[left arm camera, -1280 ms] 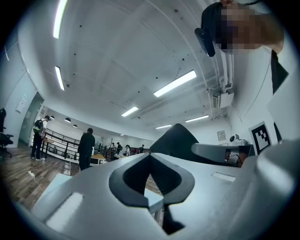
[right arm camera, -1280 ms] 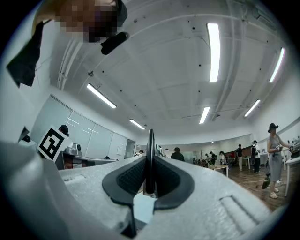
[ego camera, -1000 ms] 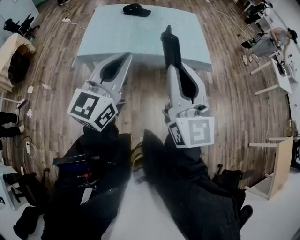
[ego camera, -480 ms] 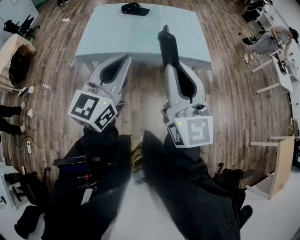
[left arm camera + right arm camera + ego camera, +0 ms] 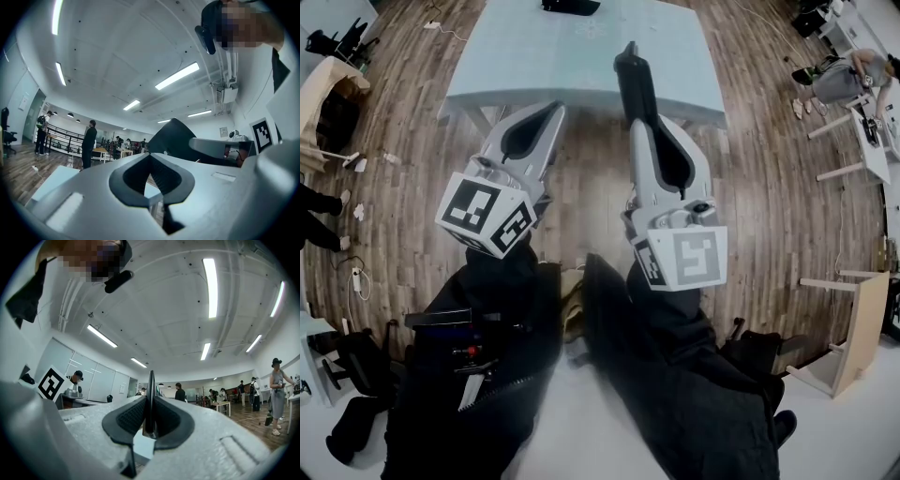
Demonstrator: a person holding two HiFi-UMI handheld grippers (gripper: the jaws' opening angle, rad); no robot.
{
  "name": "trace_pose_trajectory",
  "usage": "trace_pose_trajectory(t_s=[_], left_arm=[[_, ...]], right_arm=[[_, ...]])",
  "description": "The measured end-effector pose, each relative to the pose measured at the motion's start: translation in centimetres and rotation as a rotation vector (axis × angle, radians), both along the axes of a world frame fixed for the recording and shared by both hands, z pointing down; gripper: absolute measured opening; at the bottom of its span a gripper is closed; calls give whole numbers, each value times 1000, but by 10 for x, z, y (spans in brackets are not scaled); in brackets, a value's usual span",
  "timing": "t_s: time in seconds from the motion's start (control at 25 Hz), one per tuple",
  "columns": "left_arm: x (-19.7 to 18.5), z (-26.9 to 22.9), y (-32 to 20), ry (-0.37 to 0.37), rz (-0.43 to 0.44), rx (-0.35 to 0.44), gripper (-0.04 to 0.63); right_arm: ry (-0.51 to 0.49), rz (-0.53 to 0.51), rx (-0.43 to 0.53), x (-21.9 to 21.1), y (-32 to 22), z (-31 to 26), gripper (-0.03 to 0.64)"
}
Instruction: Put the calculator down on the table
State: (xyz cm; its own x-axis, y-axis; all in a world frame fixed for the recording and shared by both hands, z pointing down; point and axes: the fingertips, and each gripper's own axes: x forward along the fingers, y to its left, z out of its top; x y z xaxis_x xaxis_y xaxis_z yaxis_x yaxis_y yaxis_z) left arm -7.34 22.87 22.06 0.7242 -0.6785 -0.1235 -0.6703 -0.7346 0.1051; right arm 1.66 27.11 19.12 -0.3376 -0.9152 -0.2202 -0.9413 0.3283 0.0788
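Observation:
The calculator point(image 5: 635, 86) is a long dark slab, held on edge and sticking out forward from my right gripper point(image 5: 643, 124), which is shut on its near end. Its far end reaches over the near edge of the pale blue table point(image 5: 525, 61). In the right gripper view the calculator point(image 5: 150, 380) shows as a thin dark blade between the ribbed pads point(image 5: 133, 416). My left gripper point(image 5: 551, 112) hovers to the left, just short of the table, shut with nothing in it. In the left gripper view the left gripper's point(image 5: 150, 156) tips meet, and the calculator point(image 5: 174, 136) shows at the right.
A black object point(image 5: 570, 6) lies at the table's far edge. The floor is wood planks. A person point(image 5: 839, 80) sits by white desks at the upper right, and a light wooden stand point(image 5: 861, 323) is at the right. Bags and cables lie at the left.
Both grippers have edged forward toward the table, which now sits higher in the head view. The right gripper's hold on the calculator is unchanged.

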Motion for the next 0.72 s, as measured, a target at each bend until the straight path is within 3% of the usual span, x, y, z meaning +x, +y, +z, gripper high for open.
trace_pose_trajectory(t_s=[0.72], left_arm=[[26, 34, -11, -28, -50, -31, 2]], right_arm=[[-33, -15, -63, 40, -7, 35, 44]])
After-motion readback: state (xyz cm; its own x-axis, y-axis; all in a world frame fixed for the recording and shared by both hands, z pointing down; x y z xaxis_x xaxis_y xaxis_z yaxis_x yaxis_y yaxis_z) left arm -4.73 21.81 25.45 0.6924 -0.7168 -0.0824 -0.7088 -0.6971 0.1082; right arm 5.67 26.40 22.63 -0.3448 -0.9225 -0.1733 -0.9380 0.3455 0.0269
